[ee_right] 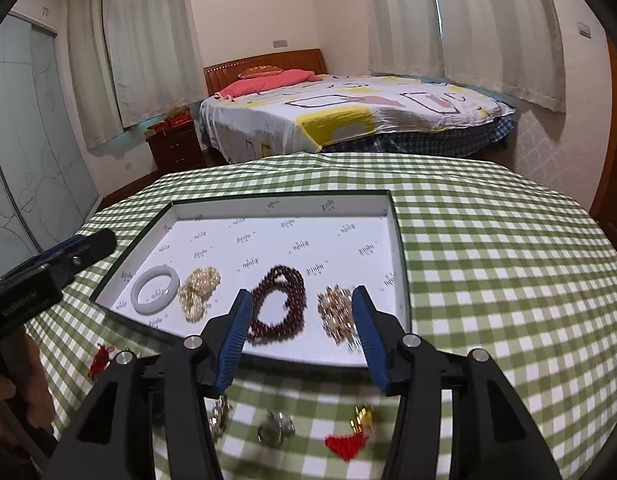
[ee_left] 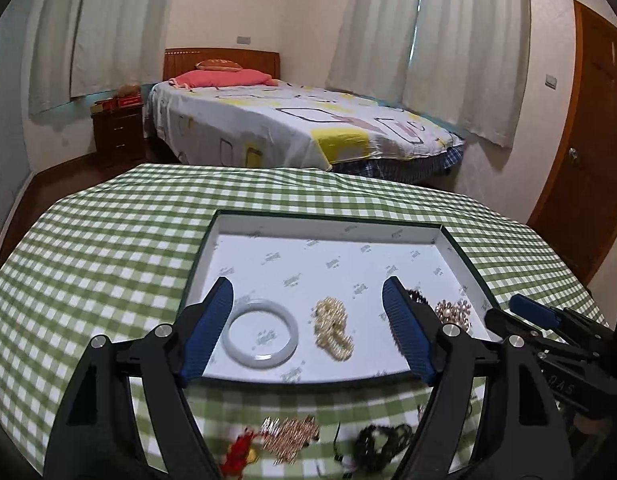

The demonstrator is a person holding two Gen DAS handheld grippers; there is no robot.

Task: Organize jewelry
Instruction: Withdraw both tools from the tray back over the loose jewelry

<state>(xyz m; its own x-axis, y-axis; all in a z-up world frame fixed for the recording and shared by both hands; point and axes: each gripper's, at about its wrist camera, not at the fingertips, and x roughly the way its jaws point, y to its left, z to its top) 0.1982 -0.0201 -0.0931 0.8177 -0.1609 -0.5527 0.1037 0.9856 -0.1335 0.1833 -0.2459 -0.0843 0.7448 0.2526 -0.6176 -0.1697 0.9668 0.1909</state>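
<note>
Left wrist view first. My left gripper (ee_left: 308, 312) hangs over the near part of the white box tray (ee_left: 328, 228), jaws spread wide with nothing between them. Tray sits on the green checked tablecloth (ee_left: 108, 240), toward the table's near edge. Along the tray's near wall, left to right: a white jade-like bangle (ee_left: 261, 334), a heap of pale pearl beads (ee_left: 334, 334), a dark bead strand (ee_left: 416, 295) mostly hidden behind my right-hand finger, and a gold flower-shaped brooch (ee_left: 453, 312) by the near right corner. On the cloth outside the tray's near wall lie a red tassel charm (ee_left: 240, 452), a gold hair clip (ee_left: 292, 438) and a black beaded piece (ee_left: 378, 442), all blurred. My right gripper (ee_left: 536, 312) shows at the right, beside the tray's right wall; from here I cannot tell its spread. Bed (ee_left: 308, 124) and nightstand (ee_left: 118, 132) beyond the table.

Right wrist view. My right gripper (ee_right: 302, 320) is wide apart and empty, poised over the tray's near right part. Dark red bead strand (ee_right: 278, 310) lies between the fingers in view, brooch (ee_right: 336, 314) just beside the right finger. Bangle (ee_right: 155, 289) and pearl heap (ee_right: 198, 292) are touching, near the tray's left wall. On the cloth near the table's near edge: a silver ring (ee_right: 276, 432), a red heart charm with gold fitting (ee_right: 350, 438), a blurred silver piece (ee_right: 218, 420) half behind my left finger, another red charm (ee_right: 100, 362) at left. My left gripper (ee_right: 74, 250) enters from the left.
</note>
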